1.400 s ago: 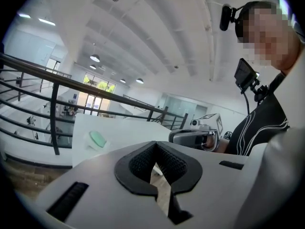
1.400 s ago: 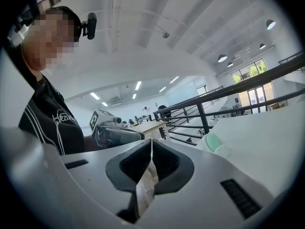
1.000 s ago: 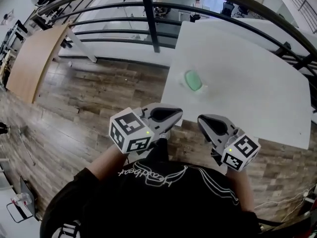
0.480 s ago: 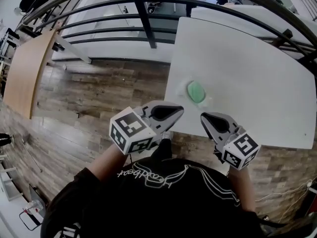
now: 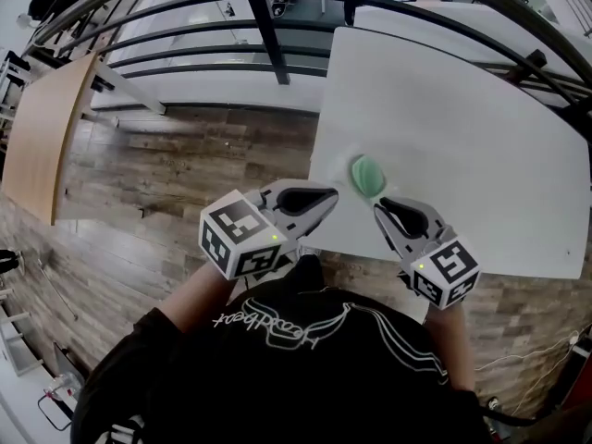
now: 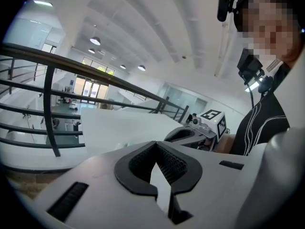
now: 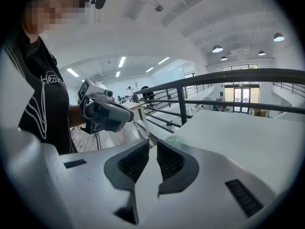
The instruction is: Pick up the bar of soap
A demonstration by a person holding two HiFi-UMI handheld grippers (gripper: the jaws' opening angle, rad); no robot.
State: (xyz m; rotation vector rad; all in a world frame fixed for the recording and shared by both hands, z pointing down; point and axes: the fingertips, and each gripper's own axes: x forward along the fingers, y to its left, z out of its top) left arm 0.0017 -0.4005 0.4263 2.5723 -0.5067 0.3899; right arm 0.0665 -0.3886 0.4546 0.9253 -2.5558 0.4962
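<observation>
While the left gripper (image 6: 155,147) hangs at the near corner of the white table (image 5: 481,146), fingers pressed together on nothing, only the head view shows the green bar of soap (image 5: 367,175) whole. It lies by that corner, just ahead of the right gripper (image 7: 151,149). That gripper's own view shows its fingers slightly parted, with a pale green sliver beyond them. White script on the black shirt (image 5: 305,359) starts "Hea" — the rest is unclear.

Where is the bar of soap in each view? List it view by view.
Head view: bar of soap near the white table's left edge, just ahead of the right tool.
Left gripper view: cannot make it out.
Right gripper view: a green sliver over the tool's body.
Shared landmark: the black railing.
</observation>
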